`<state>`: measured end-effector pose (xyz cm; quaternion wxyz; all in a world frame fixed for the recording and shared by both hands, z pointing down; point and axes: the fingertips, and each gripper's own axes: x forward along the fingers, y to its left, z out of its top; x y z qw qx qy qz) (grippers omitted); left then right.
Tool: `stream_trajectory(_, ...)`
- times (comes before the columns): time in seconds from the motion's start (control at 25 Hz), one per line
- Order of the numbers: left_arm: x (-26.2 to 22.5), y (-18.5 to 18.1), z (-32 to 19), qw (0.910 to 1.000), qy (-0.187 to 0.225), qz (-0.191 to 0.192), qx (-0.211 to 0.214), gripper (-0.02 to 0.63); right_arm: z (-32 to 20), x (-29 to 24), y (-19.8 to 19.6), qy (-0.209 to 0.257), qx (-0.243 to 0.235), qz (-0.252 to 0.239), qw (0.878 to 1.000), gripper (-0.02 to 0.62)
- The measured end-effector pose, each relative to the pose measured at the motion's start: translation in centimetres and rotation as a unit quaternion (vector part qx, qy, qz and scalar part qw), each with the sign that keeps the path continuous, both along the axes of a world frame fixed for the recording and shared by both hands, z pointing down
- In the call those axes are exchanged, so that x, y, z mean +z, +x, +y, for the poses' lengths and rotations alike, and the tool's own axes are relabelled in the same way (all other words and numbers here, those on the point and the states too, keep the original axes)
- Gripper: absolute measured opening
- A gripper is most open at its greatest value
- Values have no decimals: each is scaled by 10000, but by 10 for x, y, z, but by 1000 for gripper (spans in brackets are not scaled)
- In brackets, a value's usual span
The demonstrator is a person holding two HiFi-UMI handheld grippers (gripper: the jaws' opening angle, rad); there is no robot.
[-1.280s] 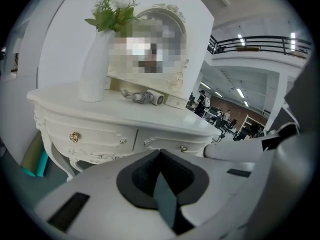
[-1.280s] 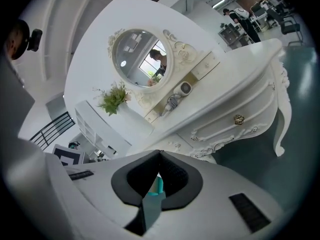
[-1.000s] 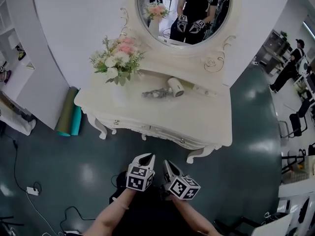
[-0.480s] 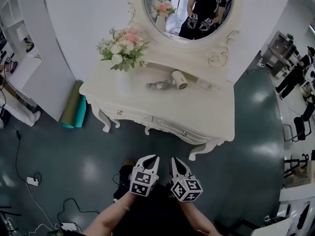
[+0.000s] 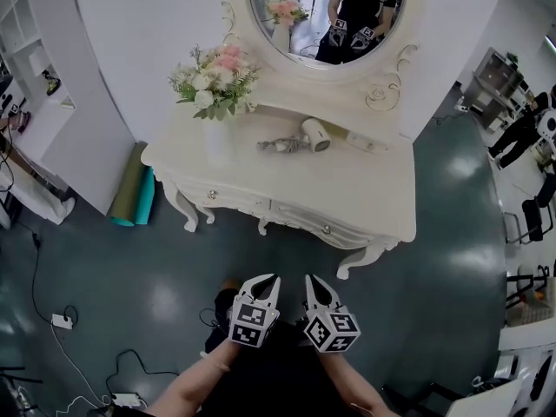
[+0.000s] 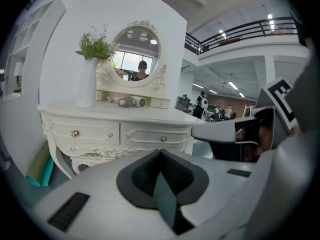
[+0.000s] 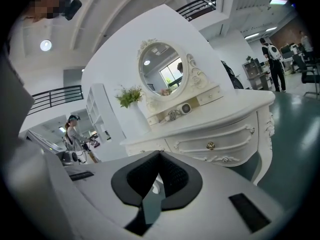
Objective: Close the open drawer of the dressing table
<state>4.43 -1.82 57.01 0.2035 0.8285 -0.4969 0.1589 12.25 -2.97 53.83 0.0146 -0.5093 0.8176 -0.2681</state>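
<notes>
Surroundings: the dressing table (image 5: 347, 198) stands against a white wall panel under an oval mirror (image 5: 326, 7). On its top stand a vase of flowers (image 5: 213, 81) at the left rear and a hair dryer (image 5: 314, 135) lying on its side near the middle. A rolled green mat (image 5: 132, 196) leans at the table's left end. White shelving (image 5: 26, 76) is further left. A power strip with cables (image 5: 61, 321) lies on the dark floor (image 5: 452, 233) well left of the grippers. A person (image 5: 521, 129) and a chair (image 5: 530, 220) are at the far right, well apart from the table.

Clearance: bare floor lies between the grippers and the table's front edge. The curved legs sit under the table's ends, and the front edge bows outward at the middle.

Grippers: the left gripper (image 5: 261, 279) and the right gripper (image 5: 318, 283) are held side by side, low and near the person's body, pointing at the table and well short of it. Each gripper view shows the pads meeting at the tips — both clenched, with nothing between them.

Task item: two drawers are set in the table's front, the left drawer (image 5: 221, 200) and the right drawer (image 5: 317, 224), each white with scrolled trim and a gold knob. In all three views both fronts look level with the table's face — neither can be seen standing out.
</notes>
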Motion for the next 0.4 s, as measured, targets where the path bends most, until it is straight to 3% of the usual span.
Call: stream_trajectory(0.4,3,-12,5,9998,-121,40,-162,20,2,8,3,-171,149,84,9997,26)
